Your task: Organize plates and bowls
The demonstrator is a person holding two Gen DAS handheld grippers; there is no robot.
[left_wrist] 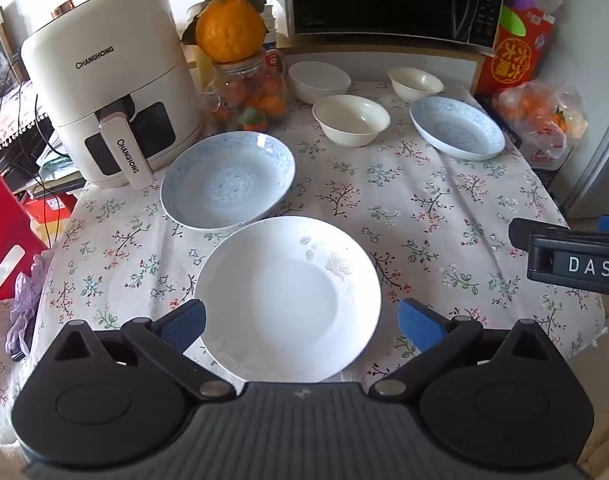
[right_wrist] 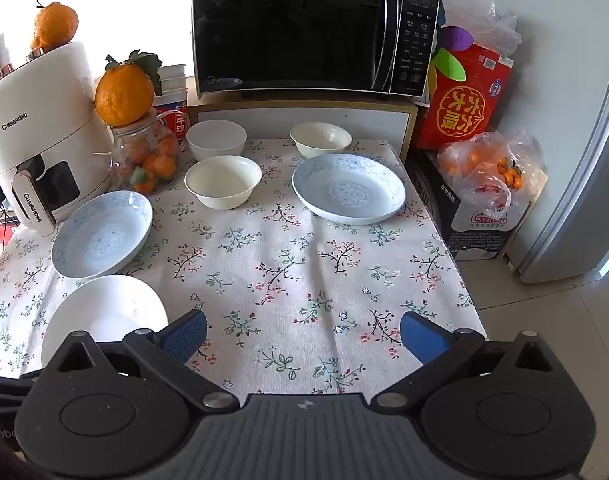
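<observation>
A white plate lies near the table's front, between the open fingers of my left gripper, which is above its near rim. A blue-patterned plate lies just behind it, and a second blue plate lies at the back right. Three white bowls stand at the back. My right gripper is open and empty over bare cloth at the front. From there the white plate is at the left and the right blue plate is ahead.
A white air fryer stands at the back left beside a glass jar of oranges. A black microwave sits on a shelf behind the table. A red box and a bag of oranges are off the table's right edge.
</observation>
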